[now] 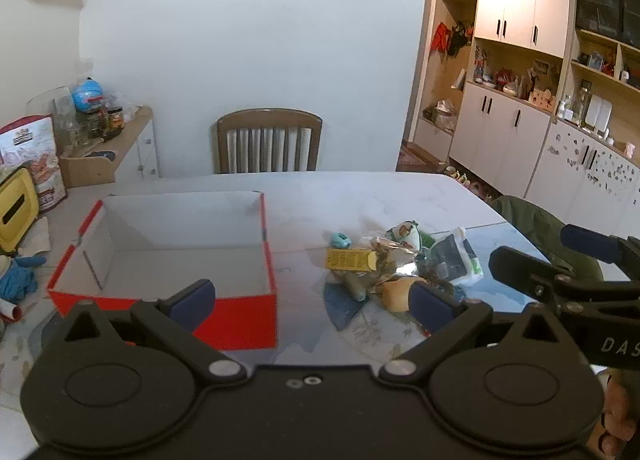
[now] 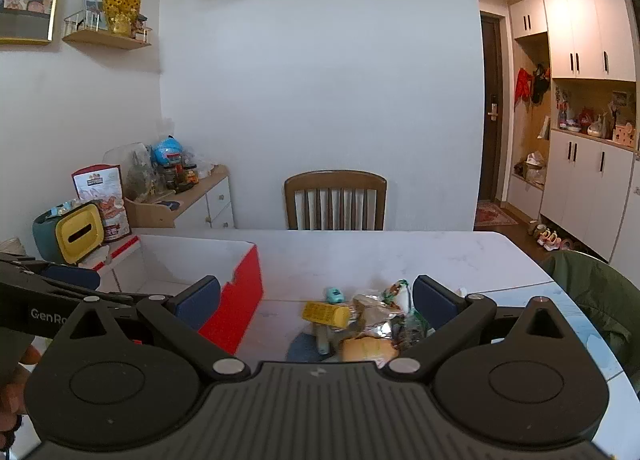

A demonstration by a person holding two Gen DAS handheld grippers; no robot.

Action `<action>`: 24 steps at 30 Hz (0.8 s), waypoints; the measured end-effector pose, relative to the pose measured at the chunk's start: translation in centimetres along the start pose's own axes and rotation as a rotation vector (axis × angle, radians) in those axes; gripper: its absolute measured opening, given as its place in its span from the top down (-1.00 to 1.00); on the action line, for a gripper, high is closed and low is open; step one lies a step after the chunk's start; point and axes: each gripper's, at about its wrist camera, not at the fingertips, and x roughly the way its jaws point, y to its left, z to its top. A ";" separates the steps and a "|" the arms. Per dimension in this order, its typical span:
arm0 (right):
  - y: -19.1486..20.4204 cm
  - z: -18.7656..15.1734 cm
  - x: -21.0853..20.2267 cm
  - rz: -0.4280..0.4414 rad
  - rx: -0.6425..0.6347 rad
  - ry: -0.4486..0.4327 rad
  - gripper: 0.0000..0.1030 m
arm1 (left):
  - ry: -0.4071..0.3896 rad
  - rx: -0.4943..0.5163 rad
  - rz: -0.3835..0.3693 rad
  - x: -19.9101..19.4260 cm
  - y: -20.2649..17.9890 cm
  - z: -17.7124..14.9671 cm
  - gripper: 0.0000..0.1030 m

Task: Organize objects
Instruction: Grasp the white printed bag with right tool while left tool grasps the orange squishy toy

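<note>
Clutter sits heaped on the marble table (image 1: pixel 380 196), right of the red box (image 1: pixel 240 316), whose white inside looks bare. From the left wrist view, the left gripper (image 1: pixel 314 302) hangs released, holding nothing, its right pad near the tan item (image 1: pixel 394 292) at the heap's near edge. The yellow carton (image 1: pixel 351 259) lies flat, long axis left to right, print too small to read. The right gripper (image 1: pixel 560 256) enters from the right, marked "DAS".

From the right wrist view, that right gripper (image 2: pixel 316 298) is spread wide and empty, the pile (image 2: pixel 376 316) straight ahead between its pads, so I judge it better placed to reach. The carton (image 2: pixel 326 313) lies crosswise. Left gripper (image 2: pixel 68 280) reads "GenRo".
</note>
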 end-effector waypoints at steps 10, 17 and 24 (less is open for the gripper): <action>-7.1 -0.3 5.0 -0.003 0.069 0.084 -1.00 | 0.057 0.025 0.044 4.6 -3.5 1.6 -0.99; -10.7 -0.8 7.9 -0.011 0.088 0.134 -0.99 | 0.106 0.030 -0.032 7.7 -5.2 1.8 -0.99; -14.1 -1.4 10.6 -0.047 0.072 0.182 -0.99 | 0.170 0.045 -0.009 11.6 -7.2 2.1 -0.99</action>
